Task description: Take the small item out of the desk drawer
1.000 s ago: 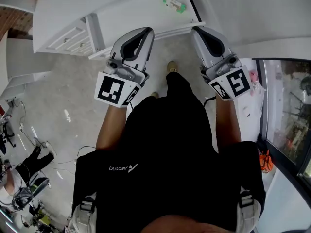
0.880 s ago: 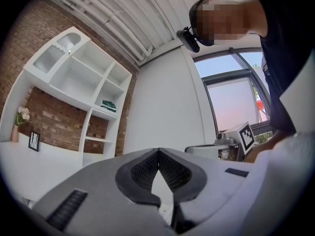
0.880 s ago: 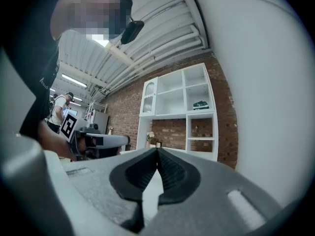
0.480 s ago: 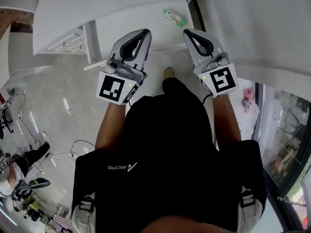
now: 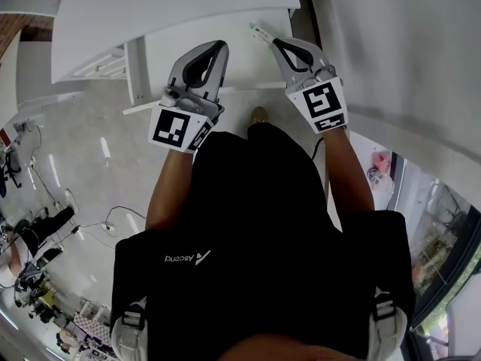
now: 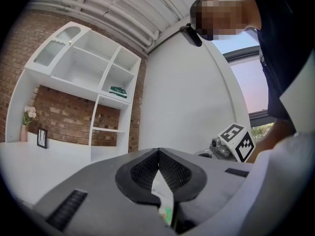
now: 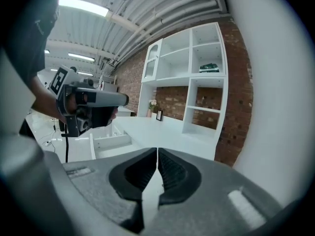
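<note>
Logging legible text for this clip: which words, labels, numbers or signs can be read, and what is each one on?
"Ascend": white print on the person's black shirt, upside down in the head view.
Green-and-white item on the desk: label too small to read.
Cubes on the left hand-held gripper and right hand-held gripper: square patterns only, no letters.

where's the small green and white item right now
In the head view, the small green-and-white item lies on the white desk, upper centre, just ahead of the right gripper, with the left gripper further to its left.
</note>
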The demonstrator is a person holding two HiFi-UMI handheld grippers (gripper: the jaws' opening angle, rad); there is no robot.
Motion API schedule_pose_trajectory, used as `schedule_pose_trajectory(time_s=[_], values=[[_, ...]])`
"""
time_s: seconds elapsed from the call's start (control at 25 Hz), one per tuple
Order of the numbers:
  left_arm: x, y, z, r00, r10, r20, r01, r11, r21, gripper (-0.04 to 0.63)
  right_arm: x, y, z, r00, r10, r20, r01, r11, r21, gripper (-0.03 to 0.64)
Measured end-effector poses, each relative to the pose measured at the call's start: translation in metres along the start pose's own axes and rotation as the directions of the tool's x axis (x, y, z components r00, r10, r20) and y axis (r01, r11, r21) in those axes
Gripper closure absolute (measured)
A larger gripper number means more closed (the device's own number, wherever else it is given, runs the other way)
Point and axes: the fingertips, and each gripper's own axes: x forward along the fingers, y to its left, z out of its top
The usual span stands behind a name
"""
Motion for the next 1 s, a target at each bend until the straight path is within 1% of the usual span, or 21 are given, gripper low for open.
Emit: schedule_pose_trajectory(time_s=[0.12,0.24,0.36,0.44,0.56,0.76,1.0], values=[[0.008,0.007,-0.008,1.0,0.021,-0.018,-0.021,1.0,-0.001,0.597,0.014,-0.006,-0.015,0.999,0.02,-0.047,-0.02,1.0,0.006,0.596],[0.014,0.012,-0.014,0.999,0.026,-0.044,-0.027,1.0,-0.002,0.597,0.03,-0.01,-0.03,0.995,0.041,-0.095,-0.04,0.999,0.012,0.576],[0.019,0.018,-0.017,0.998,0.027,-0.055,-0.027,1.0,-0.009,0.597,0.047,-0.01,-0.046,0.986,0.068,-0.154,-0.066,0.998,0.022,0.545],[0.022,0.023,-0.019,0.998,0.027,-0.052,-0.028,0.999,-0.015,0.597,0.058,-0.01,-0.059,0.977,0.08,-0.198,-0.077,0.997,0.022,0.537],[0.026,0.032,-0.024,0.998,0.024,-0.059,-0.025,1.0,-0.014,0.597,0.074,-0.012,-0.081,0.958,0.083,-0.276,-0.077,0.997,0.029,0.516],[0.03,0.044,-0.029,0.998,0.009,-0.067,-0.01,1.0,-0.023,0.597,0.099,-0.015,-0.105,0.926,0.101,-0.365,-0.089,0.995,0.047,0.48],[0.034,0.058,-0.031,0.998,0.002,-0.062,-0.004,0.999,-0.036,0.597,0.125,-0.016,-0.135,0.875,0.119,-0.47,-0.105,0.993,0.057,0.464]])
